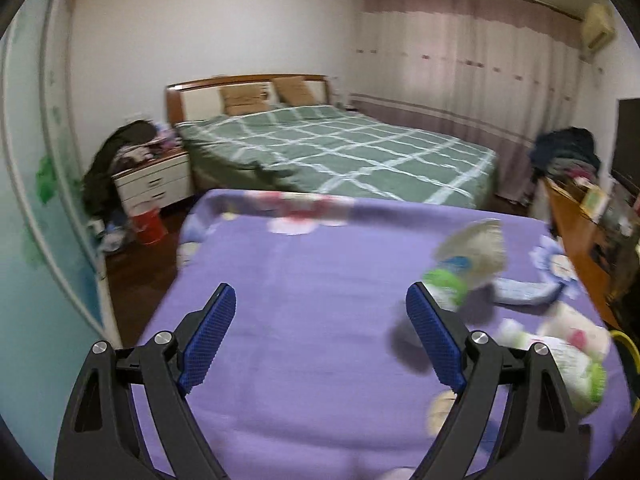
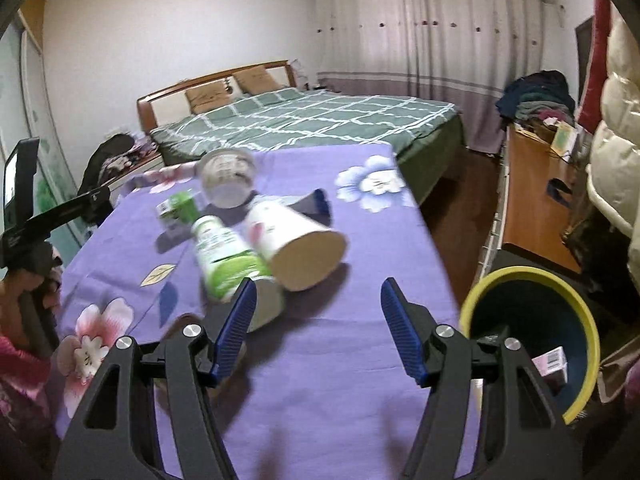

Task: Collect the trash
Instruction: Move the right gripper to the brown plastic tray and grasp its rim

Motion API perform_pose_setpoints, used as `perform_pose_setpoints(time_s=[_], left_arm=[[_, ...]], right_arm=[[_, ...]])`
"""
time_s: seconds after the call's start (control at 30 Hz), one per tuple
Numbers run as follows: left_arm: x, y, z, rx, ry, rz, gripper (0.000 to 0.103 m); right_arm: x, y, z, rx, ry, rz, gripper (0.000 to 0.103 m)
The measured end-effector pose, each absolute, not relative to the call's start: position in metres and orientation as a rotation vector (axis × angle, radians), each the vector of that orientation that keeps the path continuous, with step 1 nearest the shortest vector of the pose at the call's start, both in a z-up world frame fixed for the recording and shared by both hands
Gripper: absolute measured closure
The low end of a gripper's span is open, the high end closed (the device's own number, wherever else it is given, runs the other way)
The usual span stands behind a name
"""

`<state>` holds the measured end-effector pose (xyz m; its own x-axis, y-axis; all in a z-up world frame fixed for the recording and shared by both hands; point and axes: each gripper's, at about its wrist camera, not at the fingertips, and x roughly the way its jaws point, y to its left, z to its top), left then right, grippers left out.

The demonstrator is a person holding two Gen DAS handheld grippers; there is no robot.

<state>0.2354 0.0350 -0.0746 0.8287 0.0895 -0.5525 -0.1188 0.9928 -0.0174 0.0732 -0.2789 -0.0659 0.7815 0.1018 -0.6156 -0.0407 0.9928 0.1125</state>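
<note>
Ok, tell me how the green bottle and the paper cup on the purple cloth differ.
The green bottle is slim, with a green and white label; the paper cup is wider and mostly white, with a pink mark. The cup's open brown mouth faces the right gripper, whereas the bottle shows its side. Both lie tipped over, side by side, on the purple cloth.

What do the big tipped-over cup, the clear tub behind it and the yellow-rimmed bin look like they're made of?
The cup looks like paper: matte white printed wall, tan base like card. The clear tub seems thin plastic, see-through and slightly glossy, though blur leaves it open. The bin looks like moulded plastic: smooth yellow rim, dark blue inside with a dull sheen.
</note>
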Motion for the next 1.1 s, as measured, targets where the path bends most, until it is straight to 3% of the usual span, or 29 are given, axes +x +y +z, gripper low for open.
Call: perform_pose_setpoints(time_s=[0.17, 0.37, 0.67, 1.1], left_arm=[[0.235, 0.074, -0.086, -0.069, 0.578, 0.215, 0.017], [0.237, 0.087, -0.104, -0.094, 0.61, 0.219, 0.017], [0.239, 0.087, -0.107, -0.151, 0.62, 0.212, 0.016], [0.24, 0.076, -0.111, -0.131, 0.635, 0.196, 0.016]], right_arm=[[0.07, -0.247, -0.069, 0.09, 0.667, 0.123, 0.041], [0.062, -0.213, -0.081, 0.047, 0.678, 0.165, 0.026], [0.066, -0.191, -0.103, 0.0, 0.74, 0.182, 0.018], [0.079, -0.185, -0.116, -0.017, 0.818, 0.17, 0.017]])
